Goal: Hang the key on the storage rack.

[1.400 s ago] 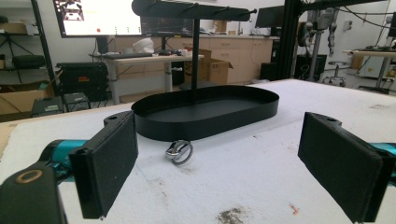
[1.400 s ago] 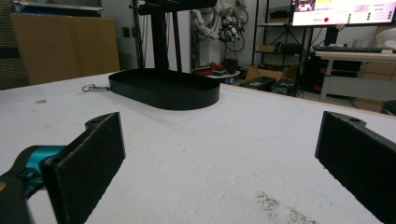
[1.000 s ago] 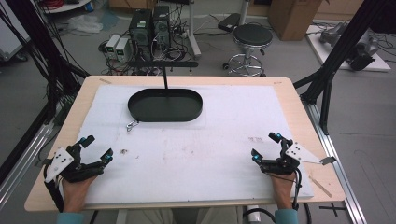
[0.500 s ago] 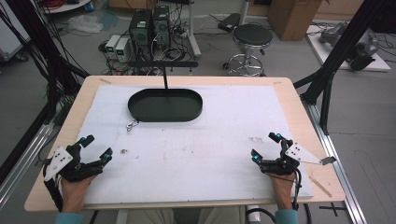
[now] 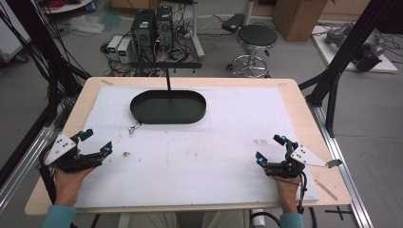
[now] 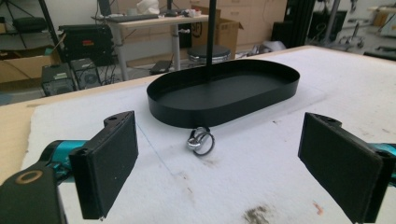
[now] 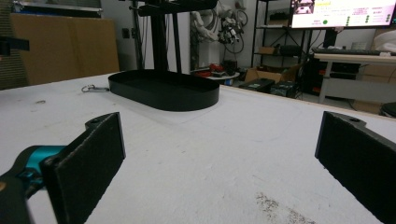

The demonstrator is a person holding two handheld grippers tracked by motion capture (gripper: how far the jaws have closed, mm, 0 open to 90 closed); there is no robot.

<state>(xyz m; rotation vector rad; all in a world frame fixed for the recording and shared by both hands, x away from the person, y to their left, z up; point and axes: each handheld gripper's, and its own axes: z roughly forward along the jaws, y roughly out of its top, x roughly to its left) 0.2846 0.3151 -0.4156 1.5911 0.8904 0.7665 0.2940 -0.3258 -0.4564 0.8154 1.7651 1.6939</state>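
Note:
A black oval tray [image 5: 138, 110] with an upright post rests on the white mat toward the table's far side. Just off its near-left rim lies a small metal ring clip [image 5: 134, 127]; in the left gripper view this clip [image 6: 200, 141] lies in front of the tray [image 6: 187, 109]. My left gripper [image 5: 96, 142] rests at the near-left of the mat, jaws wide open and empty. At the near right, my right gripper [image 5: 271, 149] is also open and empty. In the right gripper view the tray [image 7: 140, 91] and the clip [image 7: 92, 88] sit far ahead.
The white mat [image 5: 228, 137] covers most of the wooden table [image 5: 323, 142]. A small dark stain [image 5: 126, 154] marks the mat near the left gripper. Beyond the table stand a stool [image 5: 256, 35], computer boxes [image 5: 152, 23] and black frame posts [image 5: 342, 52].

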